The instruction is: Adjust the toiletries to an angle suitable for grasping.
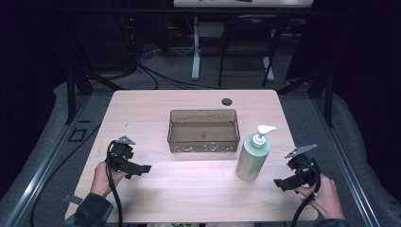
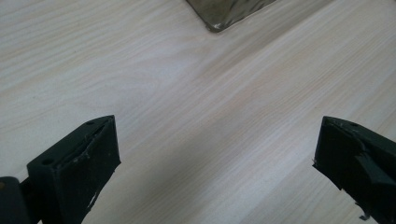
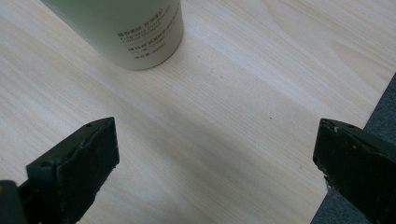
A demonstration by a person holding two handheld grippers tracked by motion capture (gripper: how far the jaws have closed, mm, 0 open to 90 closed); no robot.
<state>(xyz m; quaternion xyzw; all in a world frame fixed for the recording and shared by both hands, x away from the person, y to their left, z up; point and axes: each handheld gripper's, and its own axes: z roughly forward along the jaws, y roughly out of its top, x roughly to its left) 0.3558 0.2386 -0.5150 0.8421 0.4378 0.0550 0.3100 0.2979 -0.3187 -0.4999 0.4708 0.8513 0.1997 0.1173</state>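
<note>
Right gripper, near worktop's right edge: jaws wide, empty. I'd square them on pump bottle, gripping mid-body.

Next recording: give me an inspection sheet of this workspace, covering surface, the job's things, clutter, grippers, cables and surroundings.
Surface: pale wood-grain table, with a small dark round cap near its far edge.
Job's things: light green plastic pump bottle with a white dispenser head, upright, right of centre; translucent brown rectangular plastic bin, empty, mid-table.
Clutter: nothing seen.
Grippers: left gripper open, nothing between its jaws, low over the table; right gripper open, nothing between its jaws, pointing at the bottle's base.
Cables: black cable trails from the left gripper.
Surroundings: dark room, grey floor, white table legs beyond.
</note>
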